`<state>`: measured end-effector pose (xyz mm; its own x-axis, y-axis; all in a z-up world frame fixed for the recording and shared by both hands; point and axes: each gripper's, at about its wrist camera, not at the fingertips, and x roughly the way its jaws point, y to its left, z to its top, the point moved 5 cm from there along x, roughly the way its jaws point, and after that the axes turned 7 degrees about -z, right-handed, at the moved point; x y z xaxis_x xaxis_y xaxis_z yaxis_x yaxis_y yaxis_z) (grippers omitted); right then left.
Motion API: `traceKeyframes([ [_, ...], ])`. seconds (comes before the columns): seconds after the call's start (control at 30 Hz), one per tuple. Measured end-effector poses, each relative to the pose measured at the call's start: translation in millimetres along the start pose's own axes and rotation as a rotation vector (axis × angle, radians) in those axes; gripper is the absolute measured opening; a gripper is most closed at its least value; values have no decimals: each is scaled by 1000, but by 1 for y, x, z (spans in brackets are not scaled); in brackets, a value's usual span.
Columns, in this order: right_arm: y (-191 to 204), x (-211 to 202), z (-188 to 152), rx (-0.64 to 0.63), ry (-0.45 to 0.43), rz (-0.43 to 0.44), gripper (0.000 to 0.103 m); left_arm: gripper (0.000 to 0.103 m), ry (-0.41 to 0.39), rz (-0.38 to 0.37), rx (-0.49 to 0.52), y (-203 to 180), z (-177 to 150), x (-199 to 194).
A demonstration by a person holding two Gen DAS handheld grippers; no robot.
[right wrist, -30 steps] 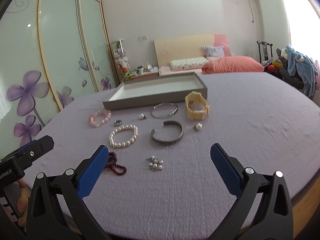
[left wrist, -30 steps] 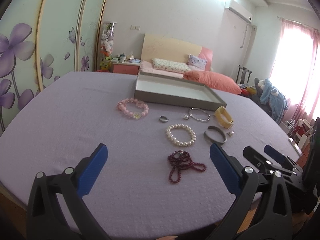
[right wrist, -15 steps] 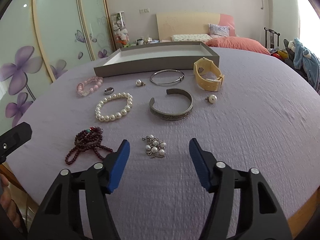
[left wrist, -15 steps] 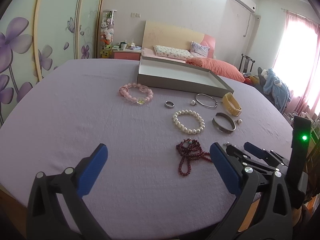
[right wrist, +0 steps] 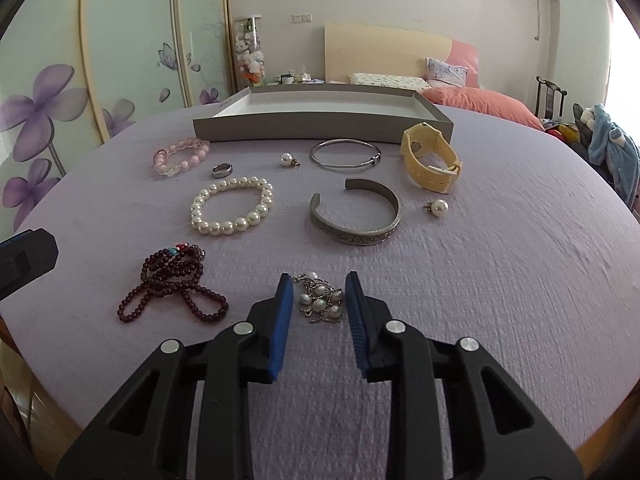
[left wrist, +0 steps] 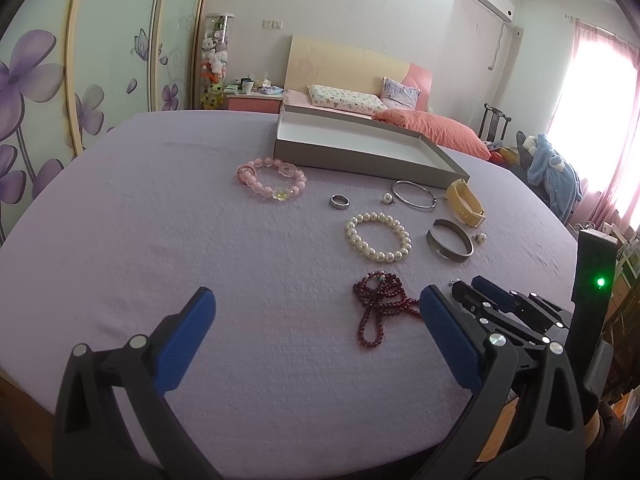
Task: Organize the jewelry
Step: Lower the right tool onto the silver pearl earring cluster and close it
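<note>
In the left wrist view the right gripper (left wrist: 476, 292) hides the pearl cluster almost wholly. In the right wrist view the left gripper (right wrist: 24, 260) is cut off by the picture's edge, so its jaws cannot be read there. The engraving on the silver cuff (right wrist: 356, 216) is too small to make out.

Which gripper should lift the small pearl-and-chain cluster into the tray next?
Right. The right gripper already straddles the pearl cluster, jaws closing around it. The left gripper is open over bare cloth.

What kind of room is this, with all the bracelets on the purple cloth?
Most likely a bedroom. There is a bed with pillows against the far wall, a pink bedside table next to it, and big sliding wardrobe doors painted with purple flowers.
</note>
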<state>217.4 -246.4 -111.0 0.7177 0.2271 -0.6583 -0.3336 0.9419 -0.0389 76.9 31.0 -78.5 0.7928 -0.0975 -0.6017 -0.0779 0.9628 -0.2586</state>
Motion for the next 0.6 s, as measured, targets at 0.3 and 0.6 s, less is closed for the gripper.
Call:
traceKeyframes([
  [0.3, -3, -2, -1, -18, -6, -3, 7, 101, 31, -6, 36, -9, -2, 9],
  [0.6, -52, -4, 6, 144, 4, 17, 6, 101, 116, -23, 111, -35, -4, 41],
])
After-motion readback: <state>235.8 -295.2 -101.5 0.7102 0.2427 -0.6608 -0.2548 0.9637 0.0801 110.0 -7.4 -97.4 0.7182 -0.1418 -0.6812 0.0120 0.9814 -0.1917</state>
